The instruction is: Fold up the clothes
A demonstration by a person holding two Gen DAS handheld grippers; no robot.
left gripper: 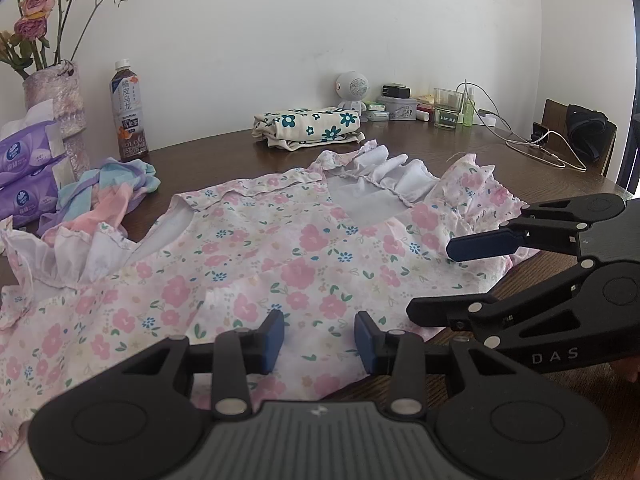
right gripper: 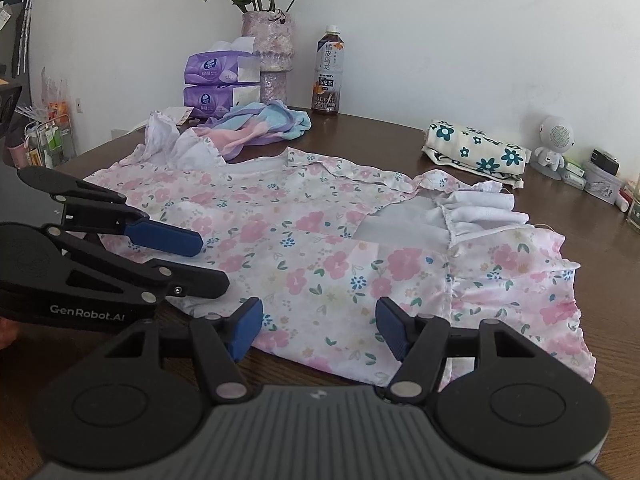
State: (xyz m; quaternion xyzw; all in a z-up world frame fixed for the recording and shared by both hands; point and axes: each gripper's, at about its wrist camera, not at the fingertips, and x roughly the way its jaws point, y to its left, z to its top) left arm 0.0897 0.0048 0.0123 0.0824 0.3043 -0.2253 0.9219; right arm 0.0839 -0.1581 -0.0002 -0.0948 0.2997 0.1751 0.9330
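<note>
- a pink floral dress (left gripper: 256, 264) with white ruffled trim is spread flat on a dark wooden table (left gripper: 460, 148), filling most of the near side of it.
- the left gripper (left gripper: 319, 340) is held low over the near hem of the dress; its blue-padded jaws are spread apart and nothing is gripped between them.
- the right gripper (right gripper: 319, 326) is likewise released, with its jaws set wide over the near edge of the same dress and no cloth pinched.
- in the left wrist view the right gripper is seen at the right edge, its fingers parted above the dress's ruffled sleeve.
- a crumpled pastel garment (right gripper: 260, 128) in pink, blue and purple is seen at the far side of the dress, near two stacked purple tissue packs (right gripper: 218, 84).
- a folded cream cloth with teal flowers (left gripper: 306, 126) is laid well apart from the dress, toward the wall.
- a vase of dried roses (right gripper: 270, 46) and a tea bottle (right gripper: 329, 72) are stood by the wall.
- a small white robot-shaped speaker (left gripper: 352, 90) is placed beside the folded cloth.
</note>
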